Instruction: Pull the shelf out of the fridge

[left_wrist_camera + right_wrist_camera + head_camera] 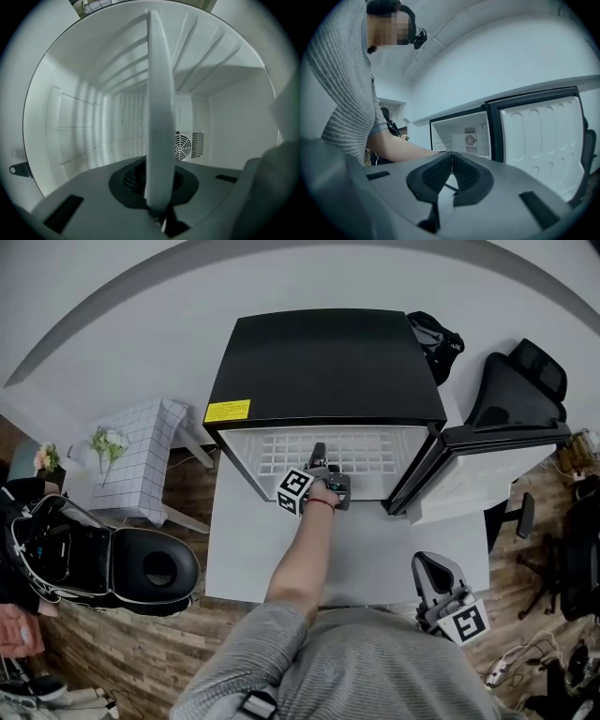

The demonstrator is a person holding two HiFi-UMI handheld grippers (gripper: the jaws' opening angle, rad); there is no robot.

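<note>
A black mini fridge (323, 362) stands with its door (487, 465) swung open to the right. The white wire shelf (366, 454) lies inside, and my left gripper (322, 465) reaches in to its front edge. In the left gripper view the shelf (159, 117) runs edge-on between the dark pads (129, 180), and the left gripper (159, 197) is shut on it. My right gripper (433, 570) hangs back at the lower right, away from the fridge. Seen in its own view, the right gripper (451, 157) is shut with nothing in it, facing the open fridge (461, 136).
The fridge sits on a white mat (375, 559) over wood flooring. A white grid-patterned box (141, 465) with flowers (108, 442) stands at the left, a black seat-like object (122, 563) below it. A black office chair (520, 390) stands behind the open door.
</note>
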